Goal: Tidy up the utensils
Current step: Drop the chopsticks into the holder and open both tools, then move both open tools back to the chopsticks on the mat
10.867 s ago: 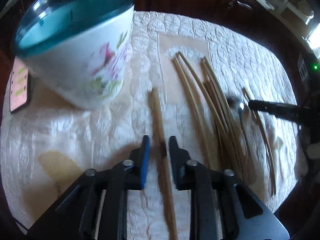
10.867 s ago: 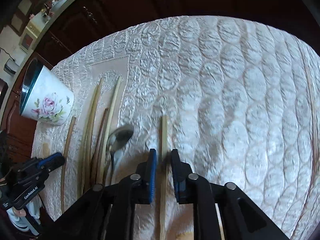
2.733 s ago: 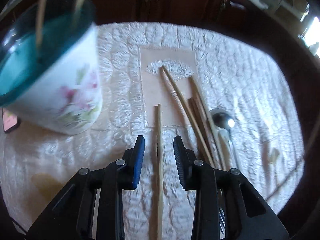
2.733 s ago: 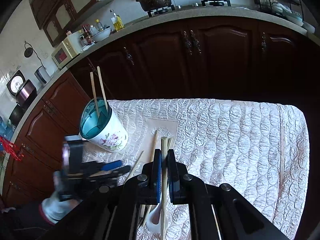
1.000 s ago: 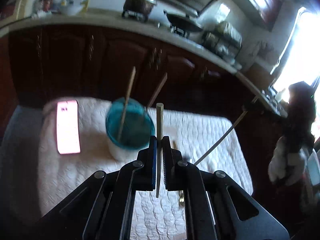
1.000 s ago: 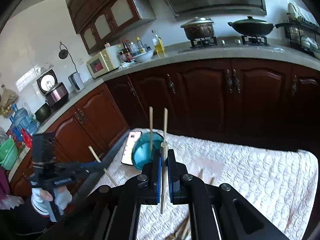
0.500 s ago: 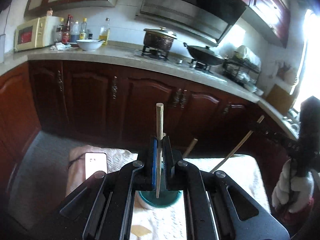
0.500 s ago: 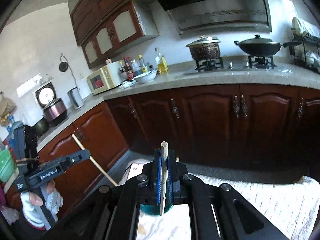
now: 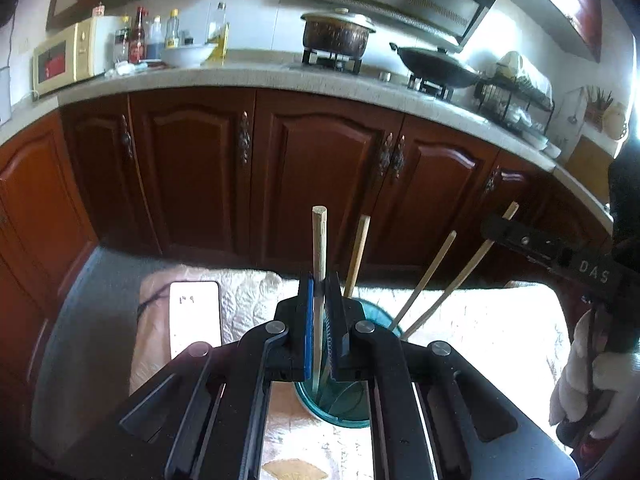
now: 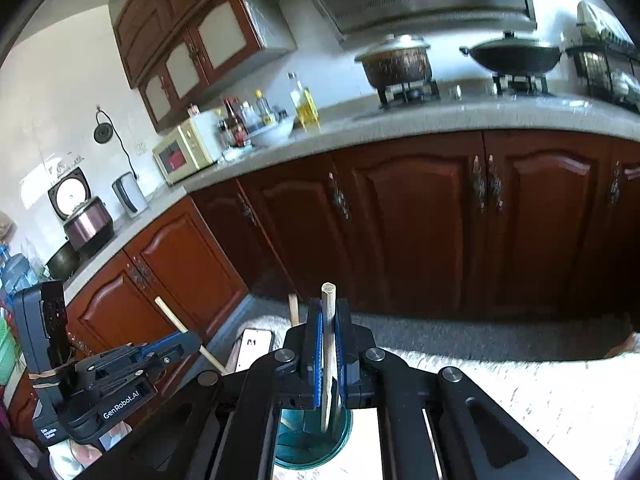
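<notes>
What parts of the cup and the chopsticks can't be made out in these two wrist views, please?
- Left wrist view: the cup's outside wall and base, hidden behind the left gripper.
- Right wrist view: most of the cup, covered by the right gripper.
- Both views: the held chopsticks' lower tips, blurred behind the cup's translucent rim.

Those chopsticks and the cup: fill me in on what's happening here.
A person holds a gripper in each hand. The left gripper is shut on a chopstick, held upright with its lower end inside the teal-rimmed cup. The right gripper is shut on another chopstick above the same cup. Other chopsticks already lean in it. A phone lies beside it on the quilted cloth.
</notes>
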Demonstrator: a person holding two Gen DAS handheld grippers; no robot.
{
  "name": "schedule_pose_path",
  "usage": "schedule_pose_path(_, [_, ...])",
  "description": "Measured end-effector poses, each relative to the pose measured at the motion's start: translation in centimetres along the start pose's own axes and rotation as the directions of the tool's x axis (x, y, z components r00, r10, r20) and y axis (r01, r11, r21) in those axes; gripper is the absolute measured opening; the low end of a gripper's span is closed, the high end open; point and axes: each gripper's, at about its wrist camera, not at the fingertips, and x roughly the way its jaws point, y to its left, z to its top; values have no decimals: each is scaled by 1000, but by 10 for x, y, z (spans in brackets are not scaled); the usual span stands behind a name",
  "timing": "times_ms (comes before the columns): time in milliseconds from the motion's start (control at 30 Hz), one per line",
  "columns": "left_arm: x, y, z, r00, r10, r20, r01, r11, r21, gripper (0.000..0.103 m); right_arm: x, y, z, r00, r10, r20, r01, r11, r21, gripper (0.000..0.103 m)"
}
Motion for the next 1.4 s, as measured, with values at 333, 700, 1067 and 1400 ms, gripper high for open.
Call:
schedule_pose_path(333, [16, -6, -16, 999, 9, -39, -8, 1000, 12, 4, 42, -24, -27, 994, 5, -108, 0, 999, 47, 5])
schedule_pose_path(700, [3, -8, -24, 1000, 3, -23, -3, 1000, -5, 46, 26, -22, -39, 992, 6, -126, -3, 1000, 18, 27])
schedule_pose_path(1067, [-14, -22, -51, 998, 62, -23, -62, 998, -5, 51, -7, -7, -69, 992, -65, -104, 61, 997, -41, 38])
schedule_pose_path(1400, [-23, -44, -81, 996, 80, -40, -80, 997, 9, 51, -42, -3, -96, 986, -151, -76, 144, 986, -88, 39])
